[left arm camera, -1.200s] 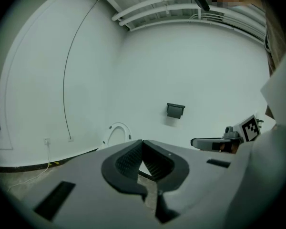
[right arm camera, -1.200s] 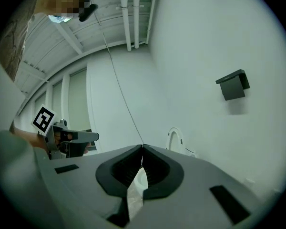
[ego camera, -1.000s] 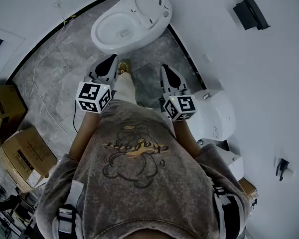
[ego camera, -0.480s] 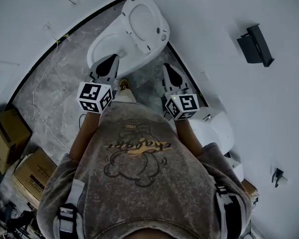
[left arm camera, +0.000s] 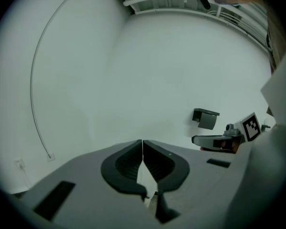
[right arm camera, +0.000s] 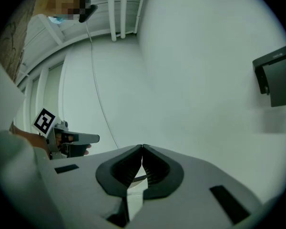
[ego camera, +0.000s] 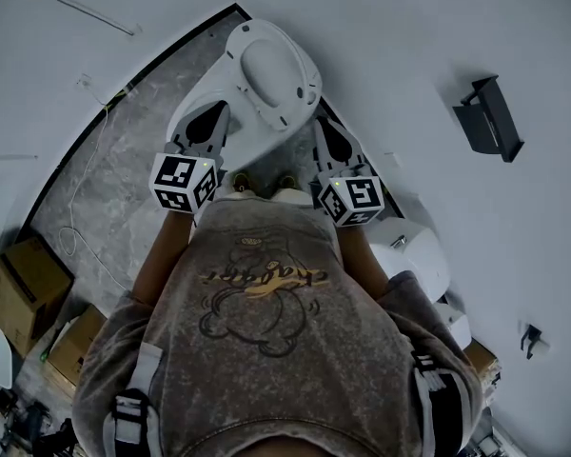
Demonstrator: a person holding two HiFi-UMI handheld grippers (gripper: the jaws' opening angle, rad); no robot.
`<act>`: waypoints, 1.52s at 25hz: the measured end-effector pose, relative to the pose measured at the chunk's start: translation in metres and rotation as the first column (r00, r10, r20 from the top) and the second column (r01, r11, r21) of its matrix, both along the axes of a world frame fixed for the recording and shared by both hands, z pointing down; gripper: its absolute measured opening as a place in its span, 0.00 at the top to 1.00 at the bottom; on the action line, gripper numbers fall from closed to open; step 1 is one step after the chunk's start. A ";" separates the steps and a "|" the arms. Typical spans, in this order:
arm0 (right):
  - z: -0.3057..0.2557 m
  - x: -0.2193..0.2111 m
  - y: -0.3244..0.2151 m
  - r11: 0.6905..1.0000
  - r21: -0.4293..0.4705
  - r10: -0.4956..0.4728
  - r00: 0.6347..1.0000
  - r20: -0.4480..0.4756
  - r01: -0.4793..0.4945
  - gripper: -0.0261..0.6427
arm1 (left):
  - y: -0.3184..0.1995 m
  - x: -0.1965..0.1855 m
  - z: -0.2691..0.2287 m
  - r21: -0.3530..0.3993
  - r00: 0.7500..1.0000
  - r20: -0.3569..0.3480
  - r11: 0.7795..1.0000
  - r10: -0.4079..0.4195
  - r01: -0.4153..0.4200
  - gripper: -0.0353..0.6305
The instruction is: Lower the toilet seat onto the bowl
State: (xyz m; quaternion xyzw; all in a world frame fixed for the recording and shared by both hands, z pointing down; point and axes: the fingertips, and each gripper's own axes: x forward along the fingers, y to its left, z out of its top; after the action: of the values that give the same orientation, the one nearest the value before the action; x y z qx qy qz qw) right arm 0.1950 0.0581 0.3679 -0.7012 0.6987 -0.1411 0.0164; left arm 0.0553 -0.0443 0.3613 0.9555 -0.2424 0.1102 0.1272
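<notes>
**Both tools closed and empty in front of the toilet; seat not lowered.**

The left tool has its two black jaws pressed together with nothing between them, and the right tool is in the same condition. In the head view the left tool and the right tool point toward 12 o'clock, side by side and well apart. The white oval toilet seat stands raised at 12 o'clock between them, above the white ceramic bowl; neither tool touches it. A black wall-mounted holder sits at 2 o'clock from the right tool. Brown cardboard boxes lie at 8 o'clock on the grey marble floor.
</notes>
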 end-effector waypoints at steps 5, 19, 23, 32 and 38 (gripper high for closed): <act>0.001 0.022 -0.014 1.000 -0.004 -0.026 1.000 -0.017 0.026 0.92 | -0.018 0.019 0.002 -0.045 0.999 -0.018 0.998 -0.050 0.049 0.89; 0.004 0.053 -0.026 0.999 0.010 -0.045 0.999 -0.022 0.045 0.92 | -0.054 0.089 0.042 -0.257 0.999 -0.025 0.966 -0.039 0.032 0.49; 0.010 0.063 -0.025 1.000 -0.007 -0.029 1.000 -0.011 0.029 0.92 | -0.075 0.120 0.067 -0.335 0.998 -0.009 0.941 -0.061 0.055 0.48; 0.029 0.091 -0.021 0.999 -0.047 0.017 1.000 0.017 -0.017 0.92 | -0.120 0.177 0.124 -0.404 0.989 0.092 0.904 -0.112 0.140 0.48; 0.041 0.108 -0.017 0.996 -0.083 0.042 0.999 0.026 -0.040 0.92 | -0.146 0.191 0.157 -0.460 0.972 0.134 0.857 -0.193 0.233 0.42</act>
State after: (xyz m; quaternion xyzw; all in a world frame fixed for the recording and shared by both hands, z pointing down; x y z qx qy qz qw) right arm 0.3029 0.0408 0.4086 -0.7136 0.6773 -0.1790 0.0000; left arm 0.2462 -0.1903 0.5180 0.8574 -0.3175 0.1907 0.3573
